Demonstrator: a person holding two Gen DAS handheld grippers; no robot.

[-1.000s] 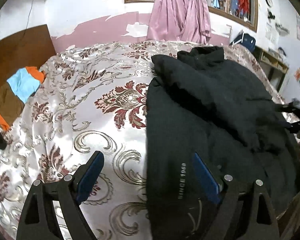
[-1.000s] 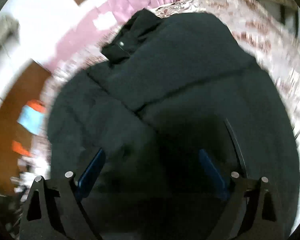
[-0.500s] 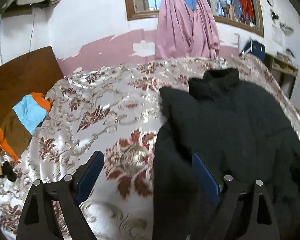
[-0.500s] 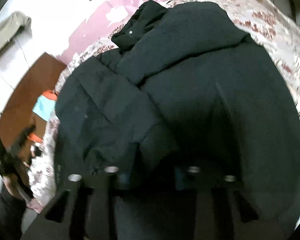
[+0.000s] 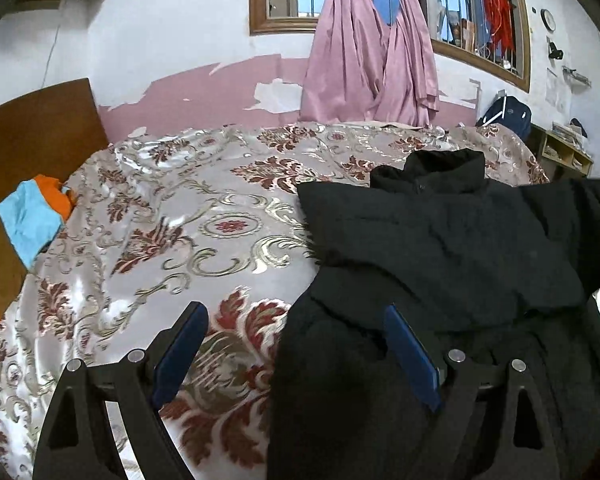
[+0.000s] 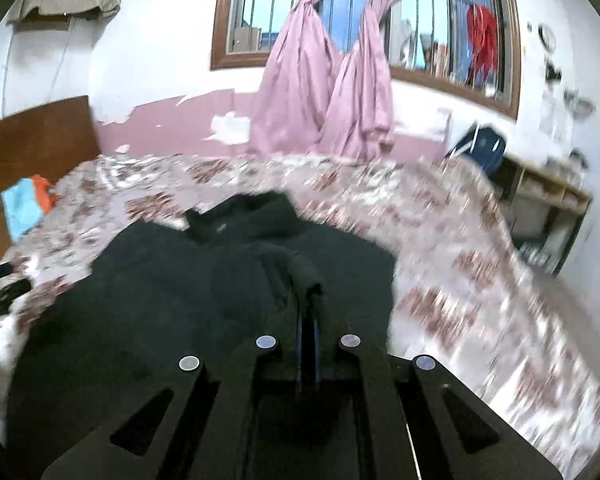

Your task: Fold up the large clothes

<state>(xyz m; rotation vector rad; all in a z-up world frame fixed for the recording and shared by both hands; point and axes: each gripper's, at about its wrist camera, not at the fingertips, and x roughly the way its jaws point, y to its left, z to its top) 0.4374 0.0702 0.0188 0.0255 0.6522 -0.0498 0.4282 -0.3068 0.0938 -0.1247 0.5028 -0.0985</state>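
Note:
A large black padded jacket (image 5: 440, 248) lies on the bed, collar toward the far wall. My left gripper (image 5: 296, 344) is open and hovers over the jacket's left edge; nothing sits between its blue pads. In the right wrist view the same jacket (image 6: 172, 304) fills the lower left. My right gripper (image 6: 309, 320) is shut on a raised fold of the jacket's black fabric, which bunches up over its fingertips. In the left wrist view a lifted flap of the jacket rises at the far right.
The bed wears a shiny floral bedspread (image 5: 172, 232). A brown headboard (image 5: 32, 136) stands at the left with blue and orange clothes (image 5: 28, 220) beside it. Pink curtains (image 5: 372, 60) hang at a barred window. A wooden shelf (image 6: 548, 216) stands to the right of the bed.
My right gripper went from wide open over the jacket to shut on its fabric, then rose and tilted up toward the window. The left gripper stayed open and drew back along the jacket's edge.

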